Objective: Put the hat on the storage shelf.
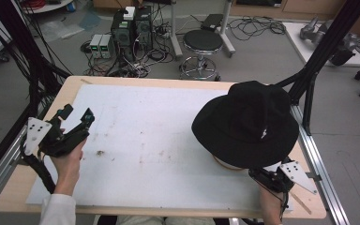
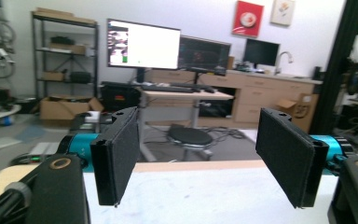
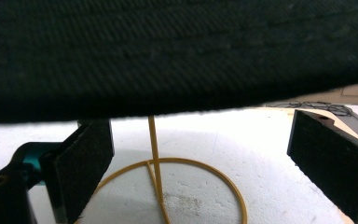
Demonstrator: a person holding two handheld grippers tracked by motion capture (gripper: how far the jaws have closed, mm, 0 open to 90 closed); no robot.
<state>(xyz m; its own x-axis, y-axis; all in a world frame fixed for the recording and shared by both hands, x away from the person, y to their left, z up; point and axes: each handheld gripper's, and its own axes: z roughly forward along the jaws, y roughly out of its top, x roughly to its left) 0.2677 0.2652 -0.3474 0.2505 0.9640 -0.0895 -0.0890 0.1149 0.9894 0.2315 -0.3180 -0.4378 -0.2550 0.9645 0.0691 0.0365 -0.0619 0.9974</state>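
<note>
A black wide-brimmed hat point(image 1: 246, 123) sits on a thin yellow wire stand point(image 3: 152, 140) at the right of the table. The stand's ring base point(image 3: 235, 196) rests on the white mat. My right gripper point(image 3: 196, 172) is low under the near brim, open. Its pads point(image 3: 81, 161) stand on either side of the stand's rod without touching it. The brim point(image 3: 177, 56) hangs just above them. At the table's left edge a hand holds my left gripper point(image 1: 78, 114) above the mat. It point(image 2: 203, 158) is open with nothing between its pads point(image 2: 116, 156).
A white mat point(image 1: 145, 140) covers most of the wooden table point(image 1: 14, 187). A black stool point(image 1: 201, 42), computer boxes point(image 1: 131, 28) and cables stand on the floor beyond the far edge. Black frame posts point(image 1: 318, 51) rise at both sides.
</note>
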